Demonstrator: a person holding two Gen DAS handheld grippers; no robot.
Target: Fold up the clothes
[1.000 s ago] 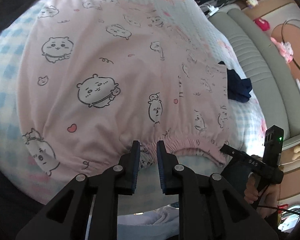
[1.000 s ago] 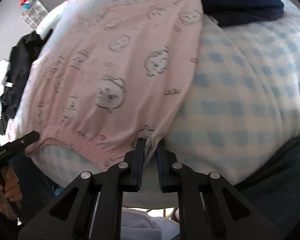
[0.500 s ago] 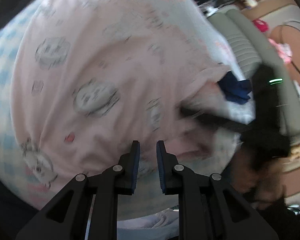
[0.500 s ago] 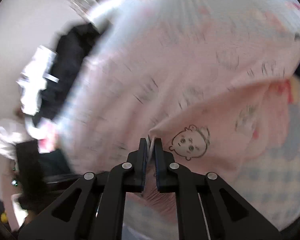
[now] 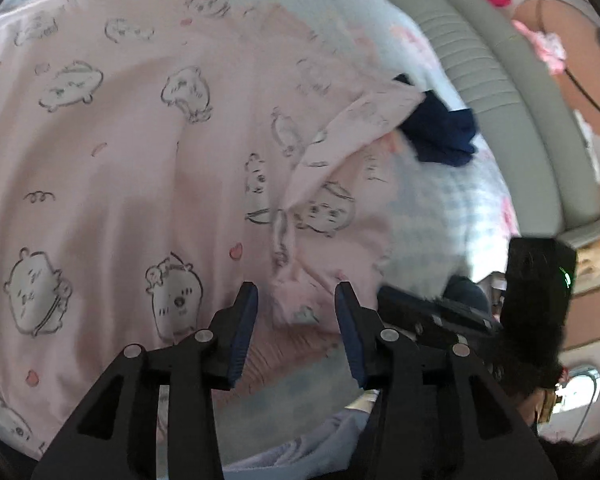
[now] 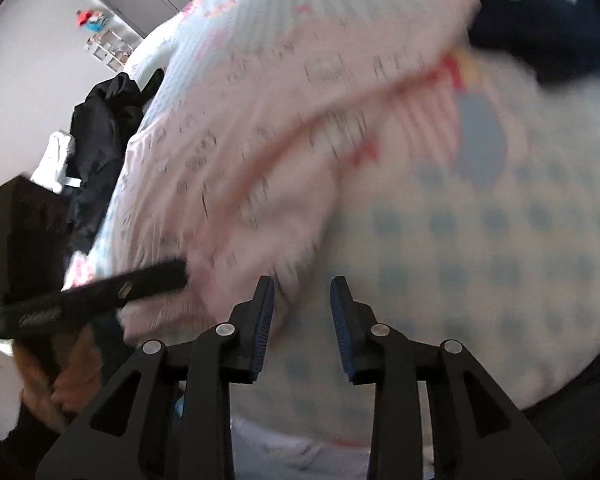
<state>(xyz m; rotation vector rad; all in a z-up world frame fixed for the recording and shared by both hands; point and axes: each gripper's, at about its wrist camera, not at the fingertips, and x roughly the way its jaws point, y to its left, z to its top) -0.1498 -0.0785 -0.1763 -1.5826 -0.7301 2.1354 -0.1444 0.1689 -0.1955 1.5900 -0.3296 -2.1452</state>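
Pink cartoon-print pajama pants (image 5: 132, 168) lie on a blue-and-white checked bedspread (image 5: 452, 208). Their right side is folded over toward the middle, leaving a bunched flap (image 5: 324, 208). My left gripper (image 5: 296, 320) is open, its jaws on either side of the flap's lower end near the elastic waistband (image 5: 284, 356). My right gripper (image 6: 302, 308) is open and empty just off the pants' edge (image 6: 260, 200), over the checked bedspread (image 6: 480, 248). The right gripper also shows in the left wrist view (image 5: 460, 320), and the left gripper in the right wrist view (image 6: 100, 288). The right wrist view is blurred.
A dark navy garment (image 5: 440, 132) lies on the bed beyond the pants, also in the right wrist view (image 6: 548, 40). A grey padded headboard (image 5: 512, 92) runs along the right. Black clothes (image 6: 100, 136) are piled at the bed's left edge.
The right gripper carried the pants' right waistband corner over toward the middle, then opened and let it go. The left gripper opened wide around the folded flap.
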